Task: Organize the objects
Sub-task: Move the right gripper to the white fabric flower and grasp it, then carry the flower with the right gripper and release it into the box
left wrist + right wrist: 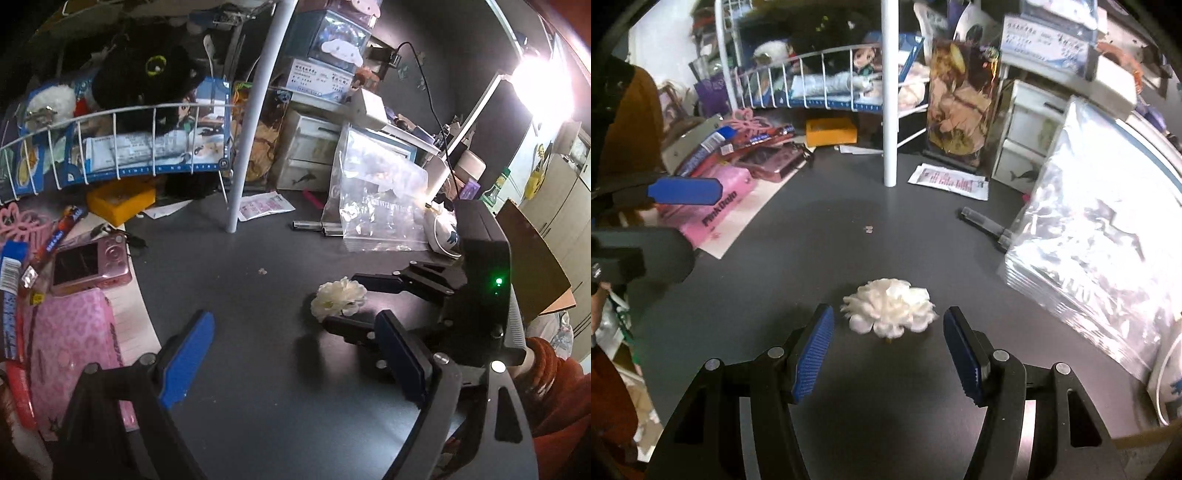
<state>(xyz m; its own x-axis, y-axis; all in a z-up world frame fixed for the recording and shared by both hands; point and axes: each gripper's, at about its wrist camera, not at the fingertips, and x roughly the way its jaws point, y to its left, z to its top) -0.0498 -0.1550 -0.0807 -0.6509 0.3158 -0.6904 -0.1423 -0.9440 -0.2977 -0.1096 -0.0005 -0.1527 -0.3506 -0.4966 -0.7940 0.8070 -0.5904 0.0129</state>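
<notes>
Flower (891, 308) lay on the bench (849, 240), just ahead of your right hand-held gripper (888, 347), jaws apart around nothing; your left hand-held gripper (291, 354) gaped wide, empty.

From my seat, the dark grey desk (258, 258) fills the middle of both views. At twelve o'clock a white pole (891, 92) stands on it, carrying a white wire shelf (110, 122) at ten o'clock in the left view. At two o'clock I see a dark wall (461, 74), and a lamp (543, 85) glares hard against it, washing out that corner. A small white drawer unit (306, 151) sits at one o'clock. Pale cabinets (554, 206) stand off at three o'clock.
</notes>
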